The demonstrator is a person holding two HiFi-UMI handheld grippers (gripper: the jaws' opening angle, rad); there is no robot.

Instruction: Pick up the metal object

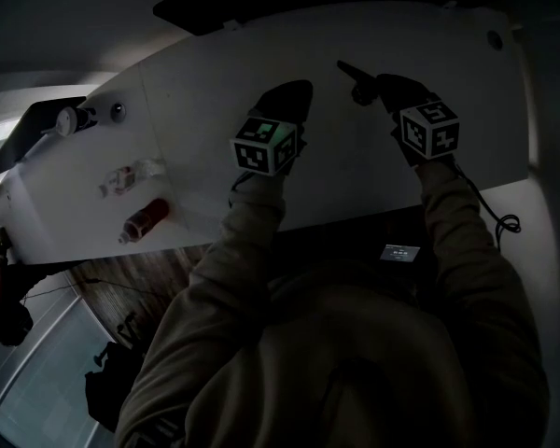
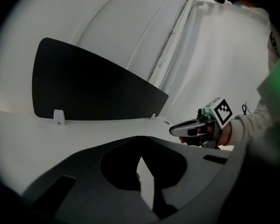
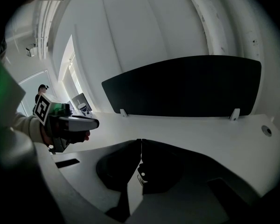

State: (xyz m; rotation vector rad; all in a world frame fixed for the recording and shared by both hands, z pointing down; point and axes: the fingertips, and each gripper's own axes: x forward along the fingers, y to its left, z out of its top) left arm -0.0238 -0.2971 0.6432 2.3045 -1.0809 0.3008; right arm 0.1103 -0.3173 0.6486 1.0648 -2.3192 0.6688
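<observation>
On the white table (image 1: 355, 175), far to the left, lie a round silvery object (image 1: 70, 119), a small metal disc (image 1: 118, 110), a small pale item (image 1: 121, 177) and a red can (image 1: 147, 218) on its side. Both grippers hover over the table's middle, far from these objects. My left gripper (image 1: 303, 87) (image 2: 140, 158) is shut, tips touching, with nothing between them. The right gripper (image 1: 342, 65) (image 3: 141, 143) is likewise shut and holds nothing. Each gripper view shows the other gripper to its side: the right one (image 2: 177, 130) and the left one (image 3: 95, 123).
A black panel (image 2: 88, 87) (image 3: 186, 85) stands upright along the table's far edge. A round hole (image 1: 495, 38) sits at the far right corner. A dark cable (image 1: 499, 217) trails over the table's right side. A bag (image 1: 5, 315) lies on the floor at left.
</observation>
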